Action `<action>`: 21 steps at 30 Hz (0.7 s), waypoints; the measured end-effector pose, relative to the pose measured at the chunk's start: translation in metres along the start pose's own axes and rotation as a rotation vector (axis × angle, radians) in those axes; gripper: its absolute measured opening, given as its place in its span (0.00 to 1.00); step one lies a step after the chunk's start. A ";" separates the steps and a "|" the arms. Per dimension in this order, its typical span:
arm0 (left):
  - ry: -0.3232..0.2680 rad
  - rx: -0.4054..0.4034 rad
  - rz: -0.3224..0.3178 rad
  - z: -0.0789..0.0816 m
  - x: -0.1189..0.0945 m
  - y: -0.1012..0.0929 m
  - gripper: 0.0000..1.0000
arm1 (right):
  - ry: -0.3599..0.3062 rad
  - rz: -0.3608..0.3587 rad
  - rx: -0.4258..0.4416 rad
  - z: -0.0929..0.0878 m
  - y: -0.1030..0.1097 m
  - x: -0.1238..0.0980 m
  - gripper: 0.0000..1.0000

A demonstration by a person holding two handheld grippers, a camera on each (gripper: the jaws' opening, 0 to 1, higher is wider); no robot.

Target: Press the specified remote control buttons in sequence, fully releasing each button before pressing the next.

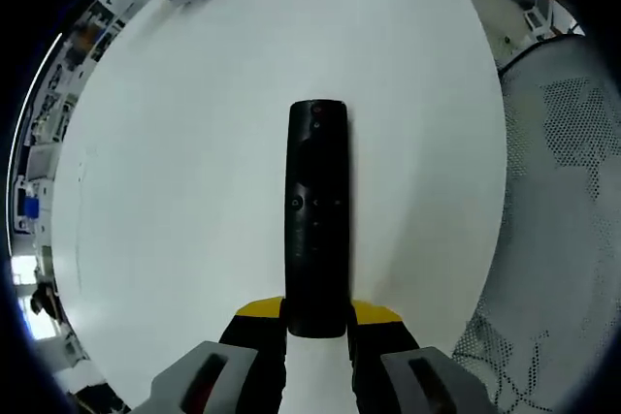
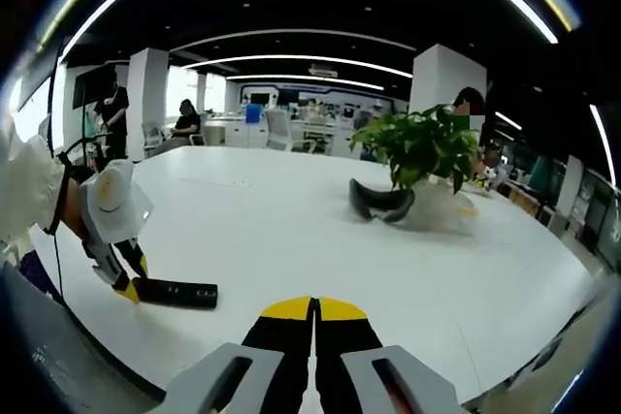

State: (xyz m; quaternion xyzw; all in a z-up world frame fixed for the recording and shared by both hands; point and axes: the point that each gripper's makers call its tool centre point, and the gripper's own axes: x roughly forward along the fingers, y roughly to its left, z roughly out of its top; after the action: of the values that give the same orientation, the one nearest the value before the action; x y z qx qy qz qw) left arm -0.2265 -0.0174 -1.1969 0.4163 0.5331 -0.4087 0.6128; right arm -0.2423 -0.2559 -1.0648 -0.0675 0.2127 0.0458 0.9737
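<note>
1. Setting: open-plan office or showroom, probably; distant detail is small.
2. Ceiling: dark, with long curved light strips point(image 2: 291, 60).
3. Structure: white columns point(image 2: 147, 89).
4. Furnishing: large white bench point(image 2: 291, 230) carrying a potted plant point(image 2: 422, 147); desks and chairs point(image 2: 281, 128) behind.
5. Occupants: people point(image 2: 184, 123) seated and standing at the far side.

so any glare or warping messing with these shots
Left gripper view: the white table is bright and even, the black remote sharp, and fisheye bends the table edge. Right gripper view: ceiling light strips curve strongly, and the potted plant is slightly soft.
</note>
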 end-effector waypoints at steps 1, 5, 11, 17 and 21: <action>-0.012 -0.002 -0.004 0.000 0.000 -0.003 0.23 | -0.002 0.004 -0.004 0.000 0.001 0.000 0.00; -0.041 -0.030 -0.029 0.000 0.000 -0.013 0.23 | -0.002 0.006 -0.014 0.000 0.002 0.000 0.00; -0.068 0.000 -0.015 0.001 -0.002 -0.026 0.23 | 0.004 0.007 -0.015 -0.001 0.002 0.001 0.00; -0.100 -0.007 -0.036 0.002 -0.003 -0.041 0.23 | 0.013 0.021 -0.033 -0.002 0.006 0.001 0.00; -0.130 -0.014 -0.034 0.003 -0.004 -0.049 0.23 | 0.026 0.032 -0.051 -0.004 0.010 0.002 0.00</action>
State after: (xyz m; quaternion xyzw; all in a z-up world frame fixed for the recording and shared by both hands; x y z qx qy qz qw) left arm -0.2722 -0.0353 -1.1966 0.3756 0.5021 -0.4413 0.6419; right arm -0.2433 -0.2468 -1.0704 -0.0896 0.2249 0.0659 0.9680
